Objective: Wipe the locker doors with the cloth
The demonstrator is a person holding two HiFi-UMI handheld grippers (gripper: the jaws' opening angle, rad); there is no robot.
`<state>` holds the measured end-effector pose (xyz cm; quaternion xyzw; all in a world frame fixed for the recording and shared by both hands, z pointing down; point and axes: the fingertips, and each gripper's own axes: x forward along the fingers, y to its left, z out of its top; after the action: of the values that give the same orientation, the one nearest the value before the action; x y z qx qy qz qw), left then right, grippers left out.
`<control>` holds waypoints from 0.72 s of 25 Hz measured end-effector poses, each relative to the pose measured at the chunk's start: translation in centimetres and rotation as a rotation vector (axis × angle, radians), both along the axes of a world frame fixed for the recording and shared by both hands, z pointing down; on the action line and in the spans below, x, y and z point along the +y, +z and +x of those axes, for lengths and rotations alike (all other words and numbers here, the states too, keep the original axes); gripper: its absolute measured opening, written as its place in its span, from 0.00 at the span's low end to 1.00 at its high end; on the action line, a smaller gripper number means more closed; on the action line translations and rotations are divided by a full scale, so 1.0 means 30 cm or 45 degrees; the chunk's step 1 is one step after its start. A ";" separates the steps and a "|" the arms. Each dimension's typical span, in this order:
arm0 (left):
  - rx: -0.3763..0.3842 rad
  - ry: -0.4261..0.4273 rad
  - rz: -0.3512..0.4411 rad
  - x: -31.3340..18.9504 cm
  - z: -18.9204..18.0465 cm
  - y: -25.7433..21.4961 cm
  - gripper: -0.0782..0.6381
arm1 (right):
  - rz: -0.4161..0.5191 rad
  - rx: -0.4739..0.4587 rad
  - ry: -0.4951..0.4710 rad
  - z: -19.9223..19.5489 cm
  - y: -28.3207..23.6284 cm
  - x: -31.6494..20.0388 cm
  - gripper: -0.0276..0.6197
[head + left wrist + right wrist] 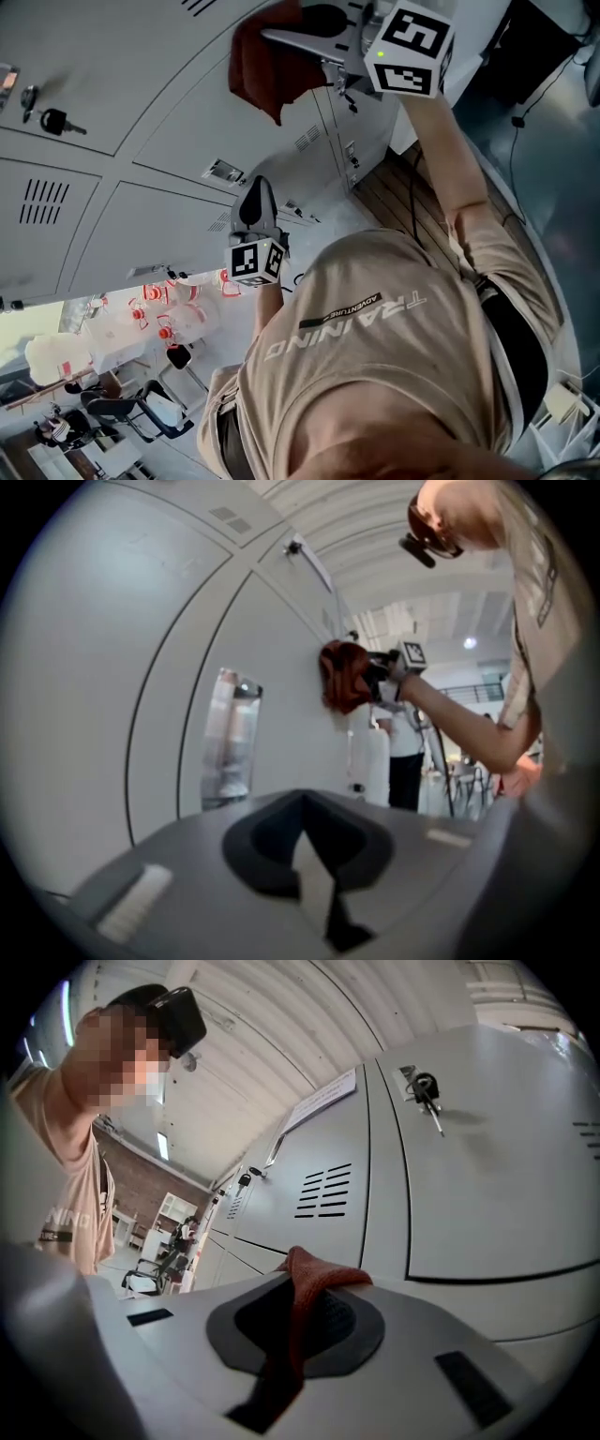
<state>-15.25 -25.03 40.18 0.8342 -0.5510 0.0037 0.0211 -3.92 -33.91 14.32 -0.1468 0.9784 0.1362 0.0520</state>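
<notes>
head view: right tongs at top, clamped on red cloth; cloth lies against grey locker doors. left tongs lower, near the doors, well apart from the cloth. key in a lock, far left.
right gripper view: cloth pinched between the jaws, a fold standing above them; vented door beyond.
left gripper view: left tongs closed, nothing between them; cloth bunched on a door further along.
</notes>
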 end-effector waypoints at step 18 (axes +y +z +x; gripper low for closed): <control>-0.038 -0.128 -0.048 -0.069 0.027 0.098 0.12 | -0.321 0.015 -0.187 0.007 0.452 -0.030 0.09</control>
<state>-14.45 -27.09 43.11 0.8048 -0.5924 0.0254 0.0285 -3.71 -34.82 27.87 -0.0793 0.9961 0.0088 0.0373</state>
